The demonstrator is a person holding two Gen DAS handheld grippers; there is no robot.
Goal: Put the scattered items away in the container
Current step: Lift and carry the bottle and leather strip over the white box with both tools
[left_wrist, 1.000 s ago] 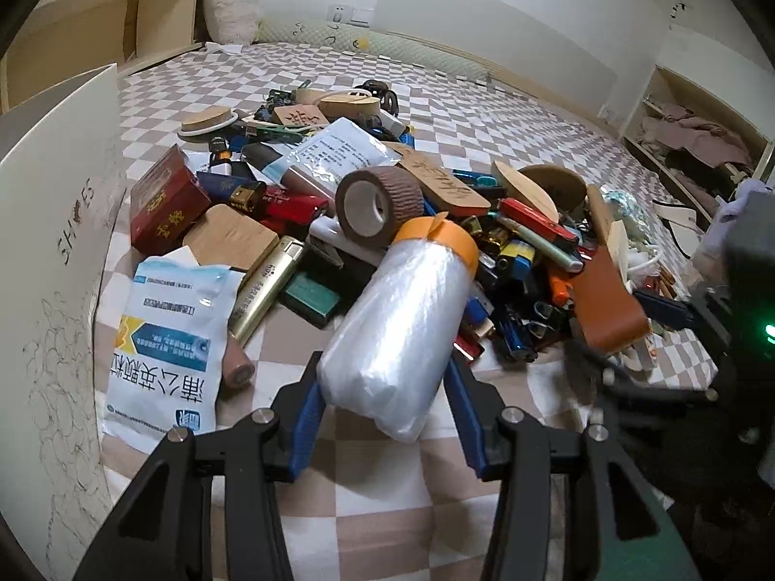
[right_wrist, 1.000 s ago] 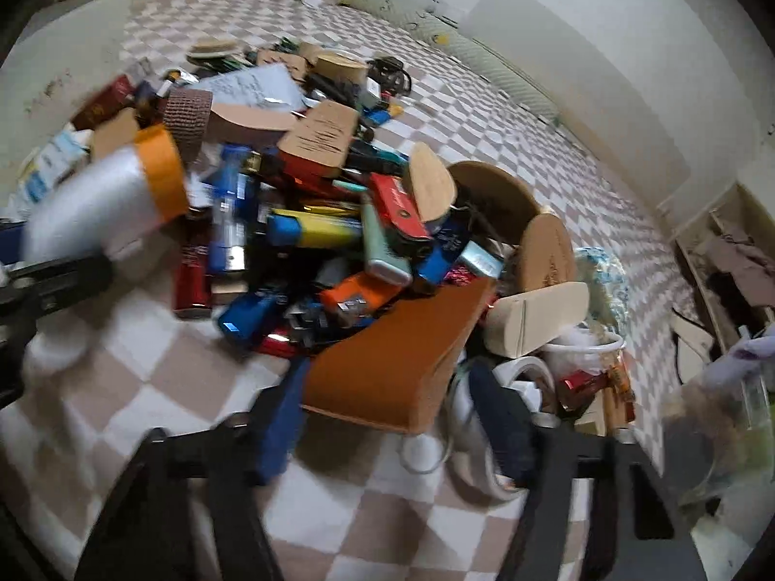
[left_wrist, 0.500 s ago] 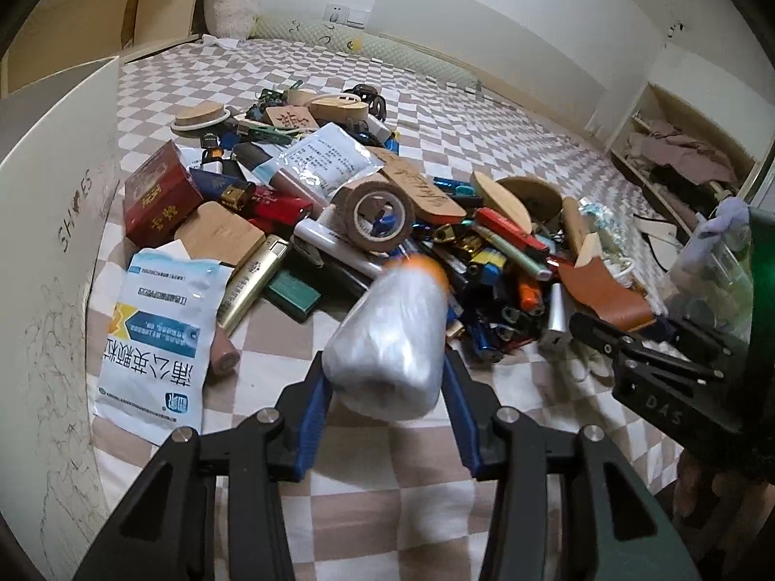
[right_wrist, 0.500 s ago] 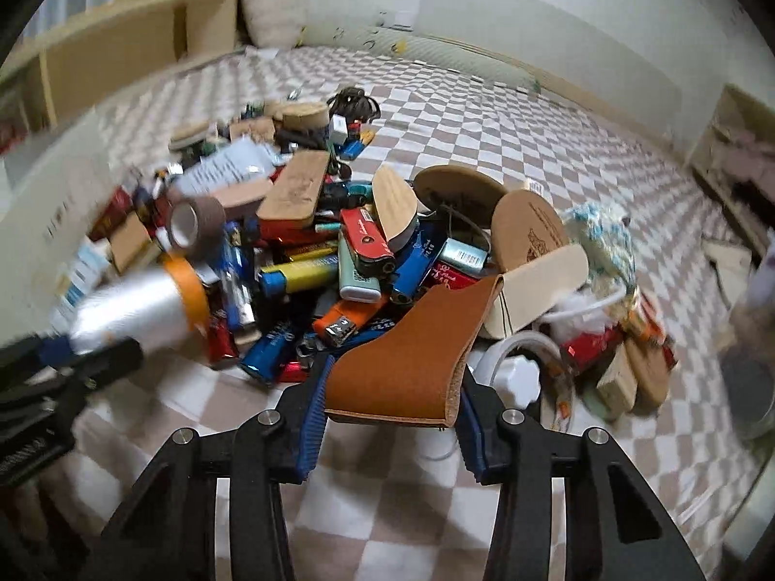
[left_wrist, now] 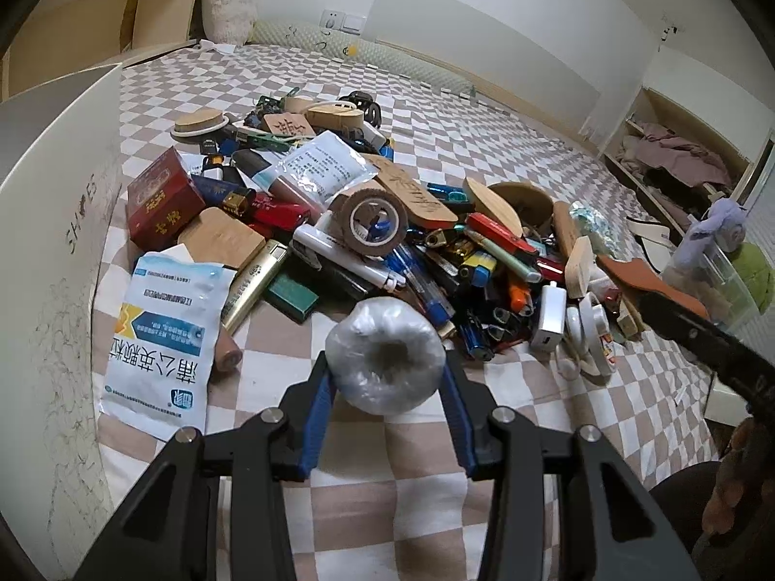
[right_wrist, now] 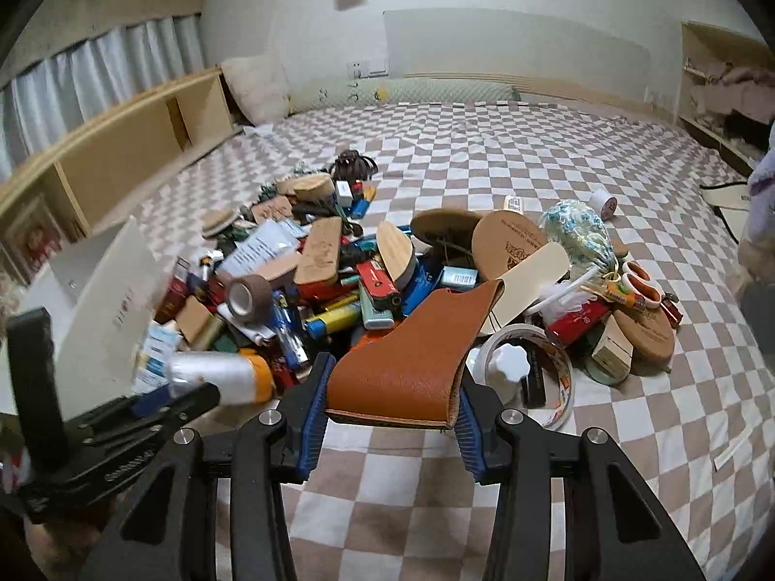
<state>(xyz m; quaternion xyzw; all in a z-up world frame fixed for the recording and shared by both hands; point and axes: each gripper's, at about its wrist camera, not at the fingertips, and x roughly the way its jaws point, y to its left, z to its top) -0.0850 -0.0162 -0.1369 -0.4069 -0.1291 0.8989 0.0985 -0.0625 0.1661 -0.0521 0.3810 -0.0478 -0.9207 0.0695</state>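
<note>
My left gripper (left_wrist: 385, 382) is shut on a white plastic-wrapped roll (left_wrist: 385, 356) with an orange end, held above the checkered bed; the roll also shows in the right wrist view (right_wrist: 218, 375). My right gripper (right_wrist: 390, 419) is shut on a brown leather piece (right_wrist: 416, 358), lifted clear of the pile; the leather piece shows at the right edge of the left wrist view (left_wrist: 649, 283). A heap of scattered items (left_wrist: 387, 222) lies ahead: lighters, a tape roll (left_wrist: 370, 215), a red box (left_wrist: 162, 198), wooden pieces. A white box (left_wrist: 53, 252), the container, stands at the left.
A blue and white packet (left_wrist: 164, 334) lies beside the white box. White tape rings and a white knob (right_wrist: 508, 363) lie right of the pile. Wooden shelving (right_wrist: 121, 150) runs along the left wall. A shelf with clothes (left_wrist: 678, 155) is at the right.
Both grippers have lifted and pulled back from the pile with their items. The roll has turned end-on to the left camera. The leather piece has come up off the heap.
</note>
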